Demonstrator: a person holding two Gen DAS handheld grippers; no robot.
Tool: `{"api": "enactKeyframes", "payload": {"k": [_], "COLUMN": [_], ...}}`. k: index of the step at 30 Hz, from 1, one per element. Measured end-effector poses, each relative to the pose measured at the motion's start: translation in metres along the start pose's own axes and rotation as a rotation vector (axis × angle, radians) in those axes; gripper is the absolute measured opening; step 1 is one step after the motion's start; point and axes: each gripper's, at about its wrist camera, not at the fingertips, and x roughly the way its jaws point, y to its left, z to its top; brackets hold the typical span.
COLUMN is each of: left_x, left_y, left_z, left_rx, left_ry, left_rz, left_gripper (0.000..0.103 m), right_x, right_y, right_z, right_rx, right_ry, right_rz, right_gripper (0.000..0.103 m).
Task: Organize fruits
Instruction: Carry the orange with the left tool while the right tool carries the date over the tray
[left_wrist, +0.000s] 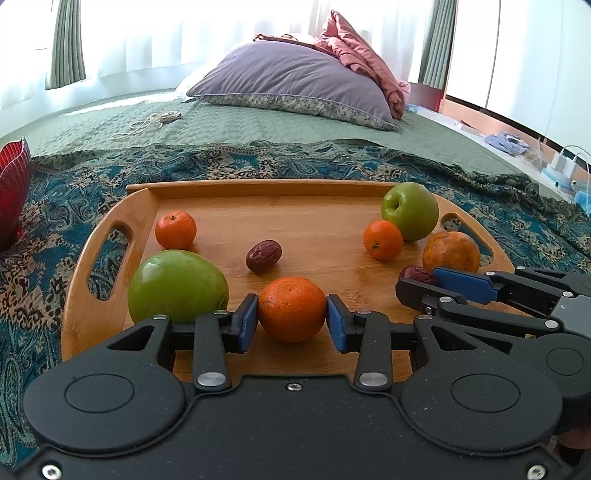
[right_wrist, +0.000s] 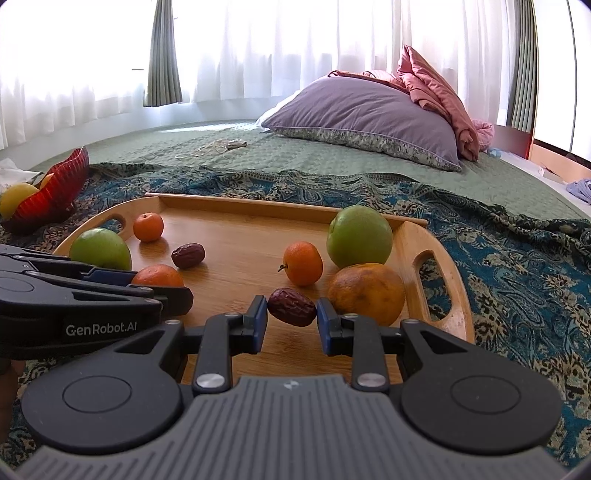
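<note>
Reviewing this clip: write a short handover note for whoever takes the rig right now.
Left claw: shut on an orange at the tray's near edge.
Right claw: shut on a date, also low over the tray.
Still on the tray: two apples, three more oranges, one date.
Red bowl off left already holds some fruit.
Left: move both held fruits, then sort the rest.

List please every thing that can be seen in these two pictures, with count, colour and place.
wooden tray: one, light brown, on patterned blanket
patterned blanket: one, teal, on bed
green apples: two, left and right on tray
orange citrus fruits: four, on tray
dried dates: two, dark red, on tray
red bowl: one, left of tray, holds yellow fruit
purple pillow: one, far on bed
left gripper: shut on an orange
right gripper: shut on a date
</note>
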Motion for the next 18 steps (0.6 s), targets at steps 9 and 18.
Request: {"api": "enactKeyframes", "payload": {"k": [9, 18], "left_x": [0.004, 0.008], "left_y": [-0.002, -0.005], "left_z": [0.001, 0.004], "left_rx": [0.014, 0.023], "left_ry": [-0.011, -0.015], "left_rz": [-0.021, -0.031], "left_gripper": [0.038, 0.038], "right_x": [0.007, 0.012], "right_y": [-0.001, -0.009], "right_z": [0.0, 0.002], "right_rx": [0.008, 0.045], "right_ry": [0.013, 0.02], "right_rz": [-0.01, -0.014], "right_gripper": [0.034, 0.034]}}
